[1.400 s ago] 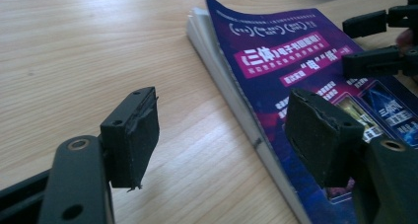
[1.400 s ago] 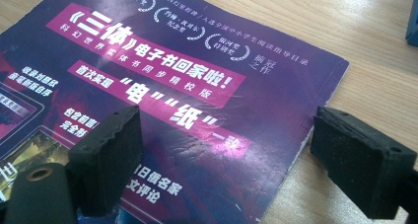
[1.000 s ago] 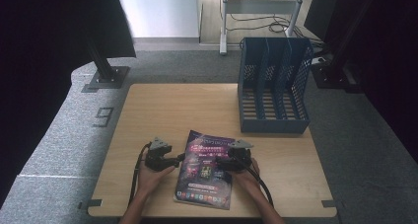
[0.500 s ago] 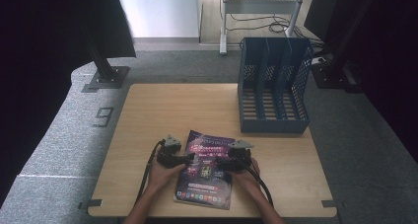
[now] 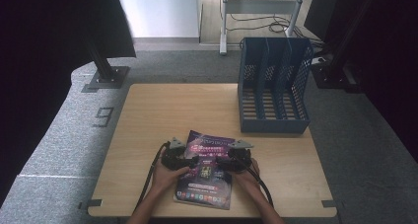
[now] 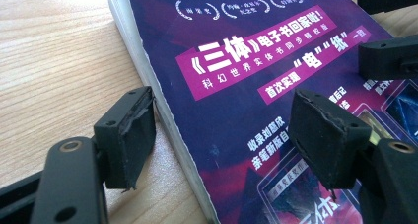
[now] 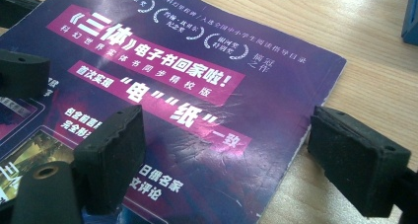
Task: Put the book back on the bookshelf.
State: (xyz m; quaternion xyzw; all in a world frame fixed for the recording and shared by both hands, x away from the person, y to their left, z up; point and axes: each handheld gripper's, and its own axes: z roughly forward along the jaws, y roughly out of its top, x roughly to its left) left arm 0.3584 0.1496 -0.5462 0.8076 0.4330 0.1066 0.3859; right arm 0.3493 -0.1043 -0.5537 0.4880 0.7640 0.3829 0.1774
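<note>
Where gripper views crop it, blue file rack (image 5: pixel 273 93) behind magazine (image 5: pixel 207 169).

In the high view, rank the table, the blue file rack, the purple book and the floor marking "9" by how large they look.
1. Table, by far the largest.
2. Blue file rack.
3. Purple book; hands and grippers cover part of it, but it still looks smaller than the rack.
4. Floor marking "9", the smallest.
</note>
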